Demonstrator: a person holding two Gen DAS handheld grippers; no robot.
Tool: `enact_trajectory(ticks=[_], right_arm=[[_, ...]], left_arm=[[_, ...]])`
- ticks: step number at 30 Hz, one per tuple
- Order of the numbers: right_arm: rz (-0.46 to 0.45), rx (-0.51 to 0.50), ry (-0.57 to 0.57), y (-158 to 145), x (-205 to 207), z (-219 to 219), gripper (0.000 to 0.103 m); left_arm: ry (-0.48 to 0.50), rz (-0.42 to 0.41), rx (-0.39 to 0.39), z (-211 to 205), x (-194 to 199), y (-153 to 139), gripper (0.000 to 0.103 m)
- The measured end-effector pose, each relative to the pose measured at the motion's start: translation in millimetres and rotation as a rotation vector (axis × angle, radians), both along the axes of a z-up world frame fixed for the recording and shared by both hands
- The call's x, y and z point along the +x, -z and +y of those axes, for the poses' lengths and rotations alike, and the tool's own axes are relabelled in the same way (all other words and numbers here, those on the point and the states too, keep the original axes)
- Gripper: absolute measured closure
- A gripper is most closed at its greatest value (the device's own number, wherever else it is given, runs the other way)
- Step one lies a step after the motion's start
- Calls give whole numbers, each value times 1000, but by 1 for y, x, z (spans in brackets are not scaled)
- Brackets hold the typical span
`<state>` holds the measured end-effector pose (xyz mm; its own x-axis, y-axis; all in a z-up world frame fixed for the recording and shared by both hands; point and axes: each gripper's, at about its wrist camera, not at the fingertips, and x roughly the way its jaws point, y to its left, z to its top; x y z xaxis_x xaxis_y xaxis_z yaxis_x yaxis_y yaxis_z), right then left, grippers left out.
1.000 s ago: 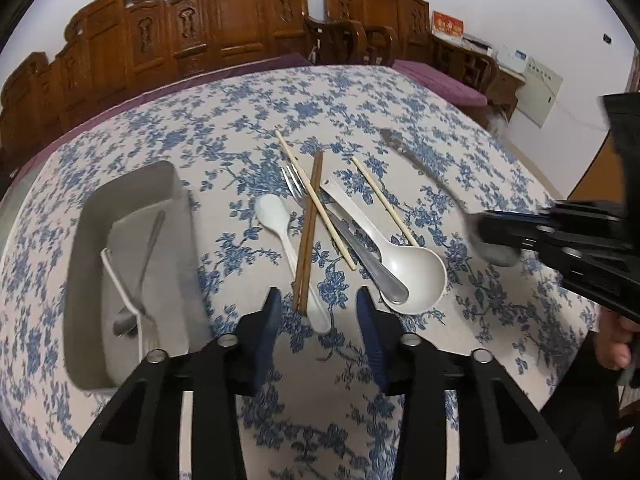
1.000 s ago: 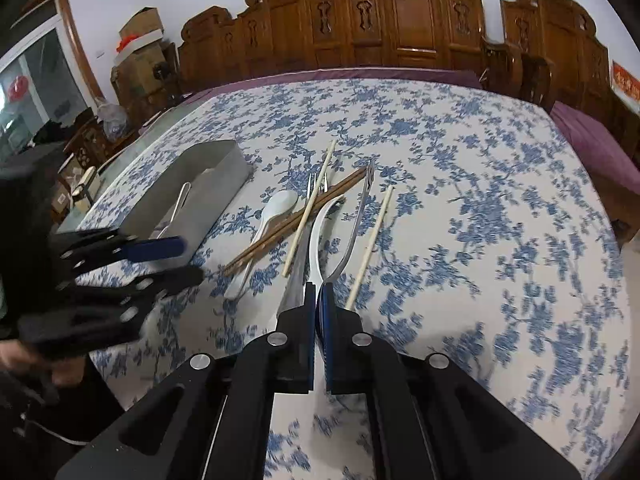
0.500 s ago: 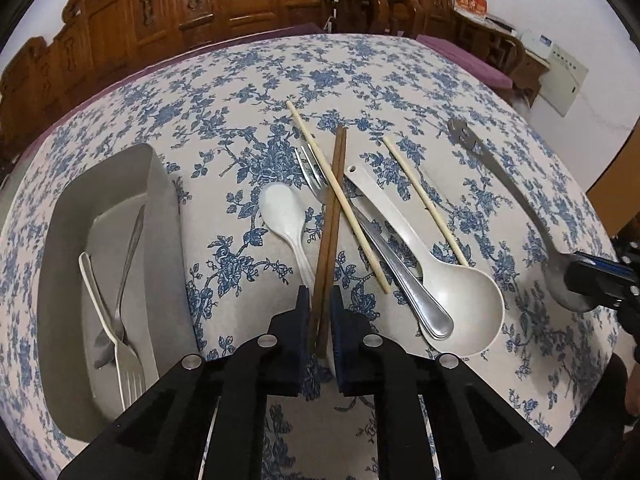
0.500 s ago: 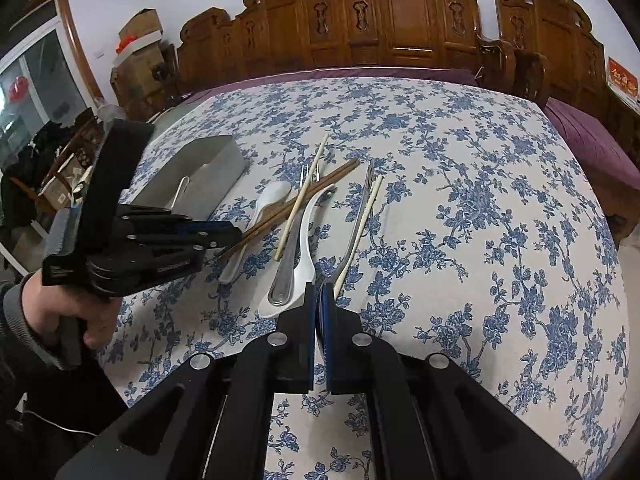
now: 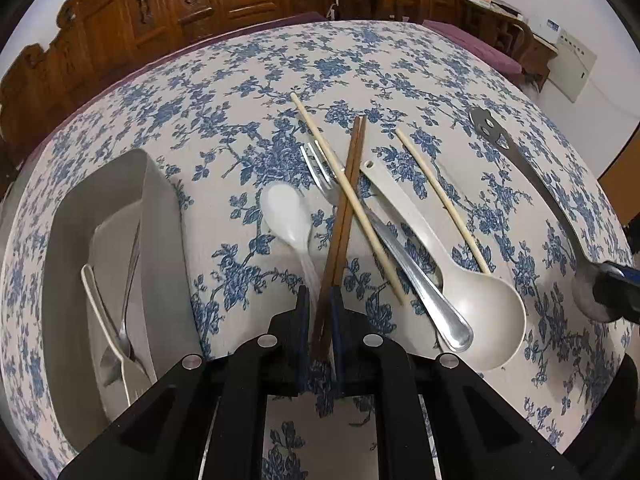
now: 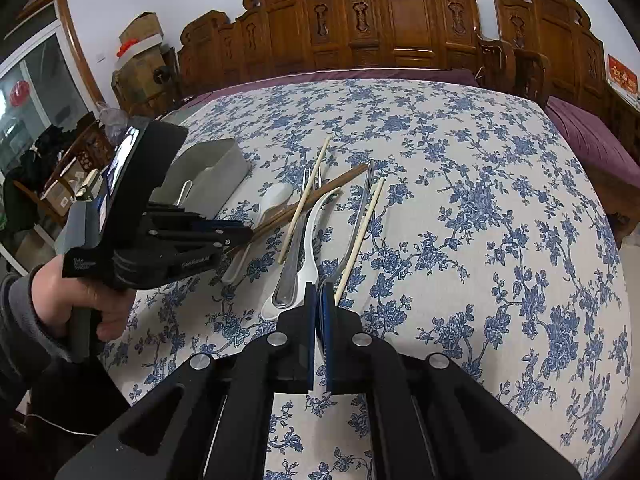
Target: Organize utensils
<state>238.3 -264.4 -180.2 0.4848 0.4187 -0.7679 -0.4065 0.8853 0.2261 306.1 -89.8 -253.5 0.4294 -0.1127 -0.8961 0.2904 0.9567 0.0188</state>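
Observation:
A pair of brown chopsticks point(image 5: 346, 200) lies across the floral tablecloth, and my left gripper point(image 5: 319, 294) is shut on its near ends. The small white spoon point(image 5: 286, 212) has its handle running in beside the same fingers. From the right wrist view, the left gripper point(image 6: 244, 236) pinches the brown chopsticks point(image 6: 320, 196) at the left. My right gripper point(image 6: 319, 288) is shut on the bowl end of a long metal spoon point(image 6: 360, 216). In the left wrist view that metal spoon point(image 5: 532, 176) reaches to the right gripper point(image 5: 618, 286) at the right edge.
A grey tray point(image 5: 160, 220) at the left holds a white fork point(image 5: 104, 312) and a metal utensil. Two pale chopsticks point(image 5: 440, 200), a metal fork point(image 5: 320, 168) and a big beige ladle point(image 5: 480, 320) lie in the pile. Carved wooden chairs ring the table's far side.
My left gripper has come forward and down onto the pile and closed from open onto the brown chopsticks' near ends. The right gripper has stayed put, shut on the metal spoon.

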Motion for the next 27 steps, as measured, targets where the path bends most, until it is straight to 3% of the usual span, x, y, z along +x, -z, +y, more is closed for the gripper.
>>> enact_trajectory(ticks=[5, 10, 13, 21, 27], right_arm=[[-1, 0, 4, 0, 0, -1, 99], [0, 3, 14, -1, 0, -4, 99], [-1, 4, 16, -1, 0, -5, 99], [0, -2, 11, -2, -1, -3, 99], [-3, 0, 12, -2, -1, -2, 99]], left_arm=[[15, 17, 32, -8, 2, 4, 93], [0, 23, 9, -5, 0, 2, 95], [0, 3, 1, -4, -5, -7, 103], [32, -21, 16, -6, -25, -15, 103], [25, -28, -2, -4, -13, -20, 103]])
